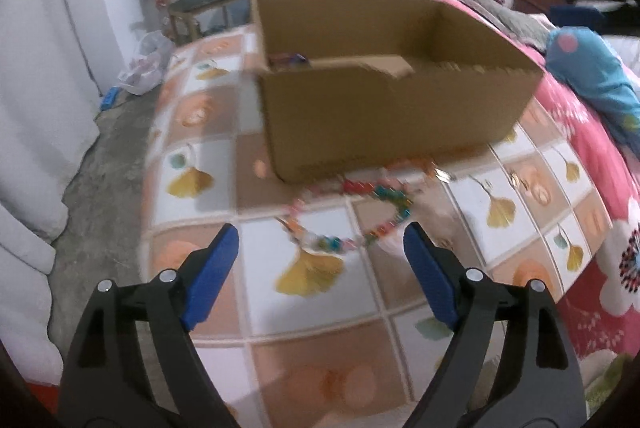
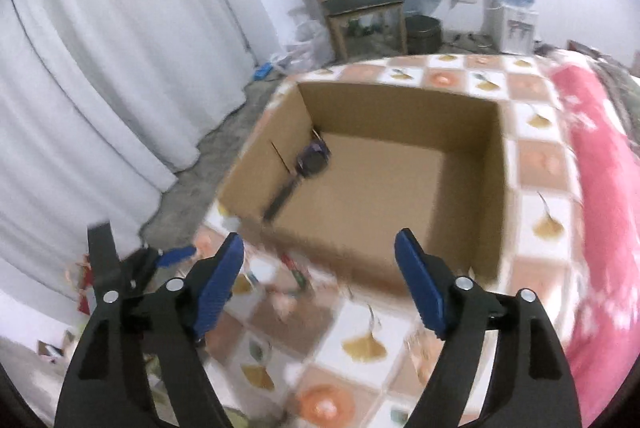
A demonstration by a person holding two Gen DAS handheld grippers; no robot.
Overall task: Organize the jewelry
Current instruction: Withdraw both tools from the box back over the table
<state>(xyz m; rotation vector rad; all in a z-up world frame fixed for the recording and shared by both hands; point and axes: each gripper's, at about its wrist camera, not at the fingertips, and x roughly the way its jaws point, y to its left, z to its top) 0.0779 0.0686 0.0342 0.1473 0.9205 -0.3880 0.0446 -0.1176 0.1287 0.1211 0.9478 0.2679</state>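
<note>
A colourful beaded necklace (image 1: 352,216) lies in a loop on the checked cloth in front of an open cardboard box (image 1: 384,116). My left gripper (image 1: 320,248) is open and empty, just short of the necklace. My right gripper (image 2: 320,256) is open and empty, above the near wall of the box (image 2: 400,260). Inside the box a dark purple item with a strap (image 2: 308,164) lies against the left wall. Blurred bits of the necklace (image 2: 296,276) show in front of the box. The left gripper (image 2: 168,256) appears at the left in the right wrist view.
The checked cloth (image 1: 208,168) covers a bed. A pink flowered blanket (image 1: 600,228) and a teal pillow (image 1: 592,72) lie to the right. A wooden chair (image 2: 360,8), a water dispenser (image 2: 512,8) and white curtains (image 2: 100,68) stand beyond the bed.
</note>
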